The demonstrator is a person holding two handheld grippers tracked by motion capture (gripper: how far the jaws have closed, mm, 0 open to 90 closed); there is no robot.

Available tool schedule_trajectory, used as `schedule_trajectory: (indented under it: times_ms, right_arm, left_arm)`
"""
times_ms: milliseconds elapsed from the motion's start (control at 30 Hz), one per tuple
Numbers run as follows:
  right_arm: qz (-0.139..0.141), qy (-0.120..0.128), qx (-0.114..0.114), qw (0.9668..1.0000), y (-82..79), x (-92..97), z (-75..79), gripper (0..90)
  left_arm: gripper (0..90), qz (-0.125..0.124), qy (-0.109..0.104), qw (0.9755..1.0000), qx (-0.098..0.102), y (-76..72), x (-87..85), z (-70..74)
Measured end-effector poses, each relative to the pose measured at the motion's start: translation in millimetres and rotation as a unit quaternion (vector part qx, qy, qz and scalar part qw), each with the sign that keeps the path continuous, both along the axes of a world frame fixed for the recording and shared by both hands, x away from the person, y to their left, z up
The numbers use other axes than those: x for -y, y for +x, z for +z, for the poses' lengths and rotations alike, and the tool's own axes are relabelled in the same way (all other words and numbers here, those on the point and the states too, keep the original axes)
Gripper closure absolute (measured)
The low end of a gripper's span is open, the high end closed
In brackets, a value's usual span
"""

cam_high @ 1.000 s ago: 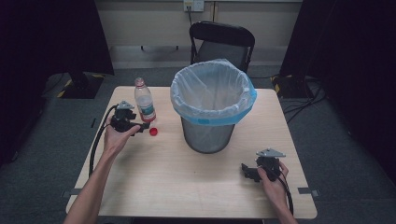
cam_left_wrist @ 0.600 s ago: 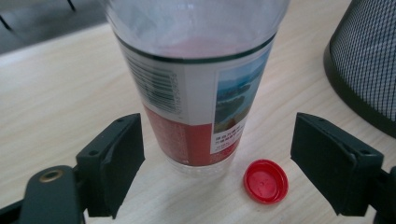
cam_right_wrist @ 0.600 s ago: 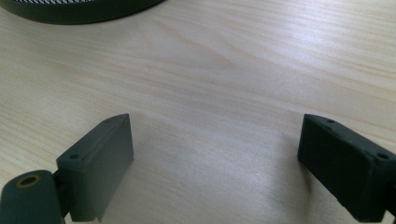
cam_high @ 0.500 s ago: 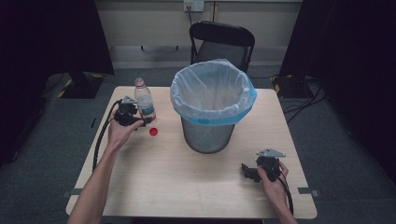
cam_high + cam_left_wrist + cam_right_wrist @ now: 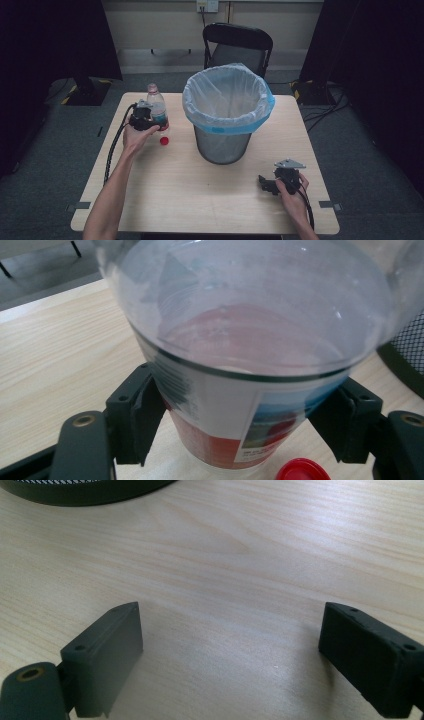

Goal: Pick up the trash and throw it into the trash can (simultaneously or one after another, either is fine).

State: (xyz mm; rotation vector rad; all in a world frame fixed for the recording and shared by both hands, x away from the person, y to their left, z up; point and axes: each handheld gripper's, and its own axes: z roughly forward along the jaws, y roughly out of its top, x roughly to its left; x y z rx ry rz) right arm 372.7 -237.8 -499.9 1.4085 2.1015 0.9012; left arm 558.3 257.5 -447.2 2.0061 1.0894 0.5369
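Observation:
A clear plastic bottle [image 5: 156, 104] with a red and blue label stands uncapped at the table's far left. Its red cap [image 5: 163, 141] lies on the wood just in front of it. My left gripper [image 5: 151, 123] is open around the bottle's lower part. In the left gripper view the bottle [image 5: 240, 390] sits between the two jaws, which lie close against its sides, and the cap [image 5: 302, 471] is at the bottom right. My right gripper [image 5: 264, 184] rests open near the front right of the table, with only bare wood between its jaws [image 5: 230, 645].
A mesh waste bin [image 5: 222, 142] lined with a white and blue bag stands in the middle of the table [image 5: 190, 200], right of the bottle. A black folding chair [image 5: 237, 45] stands behind the far edge. Cables trail from both grippers.
My left gripper has moved forward and right to the bottle, so its jaws now flank it. The right gripper has stayed where it was.

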Motion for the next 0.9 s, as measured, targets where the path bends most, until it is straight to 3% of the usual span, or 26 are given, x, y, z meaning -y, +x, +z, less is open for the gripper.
schedule_trajectory:
  times_ms: [433,733,900]
  right_arm:
    - [0.0,0.0,0.0,1.0,0.0,0.1,0.0,9.5]
    - [0.0,0.0,0.0,1.0,0.0,0.1,0.0,9.5]
    - [0.0,0.0,0.0,1.0,0.0,0.0,0.0,9.5]
  left_arm:
    - [28.3,-0.004,-0.011,0.9999,-0.002,-2.6,-1.0,2.7]
    - [28.3,-0.01,-0.038,0.999,0.022,-11.5,-3.5,19.6]
    - [28.3,-0.027,-0.048,0.9979,0.034,-21.3,-1.7,30.4]
